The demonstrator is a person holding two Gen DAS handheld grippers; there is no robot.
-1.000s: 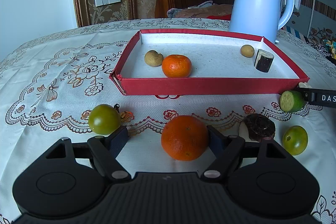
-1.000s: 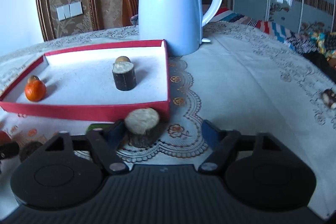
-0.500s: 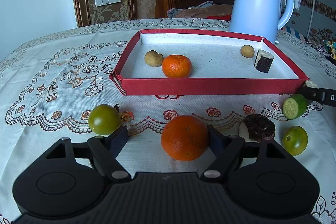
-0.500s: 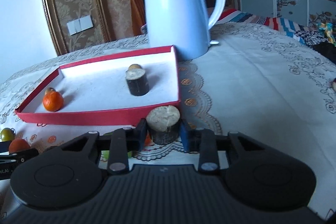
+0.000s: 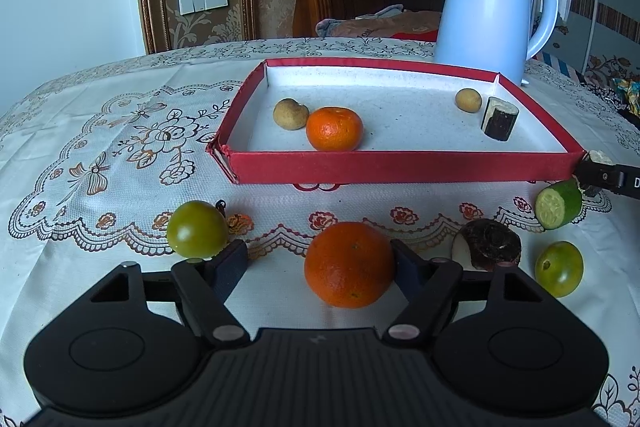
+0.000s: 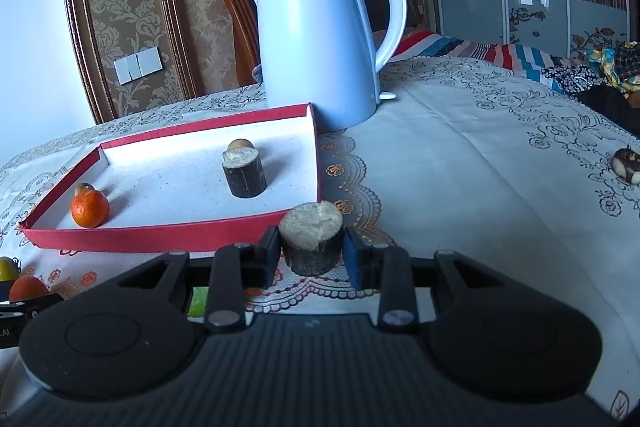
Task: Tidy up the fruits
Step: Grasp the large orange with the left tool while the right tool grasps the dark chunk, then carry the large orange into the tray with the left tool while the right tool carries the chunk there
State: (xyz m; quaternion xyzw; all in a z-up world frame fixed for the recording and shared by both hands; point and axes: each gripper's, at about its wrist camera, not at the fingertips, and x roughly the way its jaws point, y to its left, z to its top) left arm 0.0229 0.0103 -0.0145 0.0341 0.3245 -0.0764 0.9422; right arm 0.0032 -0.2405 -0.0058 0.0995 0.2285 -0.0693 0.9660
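Note:
A big orange (image 5: pixel 349 264) lies on the tablecloth between the fingers of my left gripper (image 5: pixel 320 261), whose jaws are closing. The right finger is at the orange's side, while the left finger (image 5: pixel 234 261) stands apart from it. My right gripper (image 6: pixel 312 253) is shut on a short dark-barked cane stub (image 6: pixel 312 239) just in front of the red tray (image 6: pixel 160 241). The tray (image 5: pixel 400 167) holds a small orange (image 5: pixel 334 129), two round brown fruits (image 5: pixel 290 113), and another cane stub (image 5: pixel 500 118).
On the cloth lie a green tomato (image 5: pixel 197 229) by my left finger, a dark root piece (image 5: pixel 490 245), a second green tomato (image 5: pixel 559 269) and a cucumber end (image 5: pixel 558 205). A white kettle (image 6: pixel 320 43) stands behind the tray's right corner.
The right gripper's jaws came together on the cane stub, and that view has tilted and shifted a little. The left gripper's jaws have narrowed slightly around the orange.

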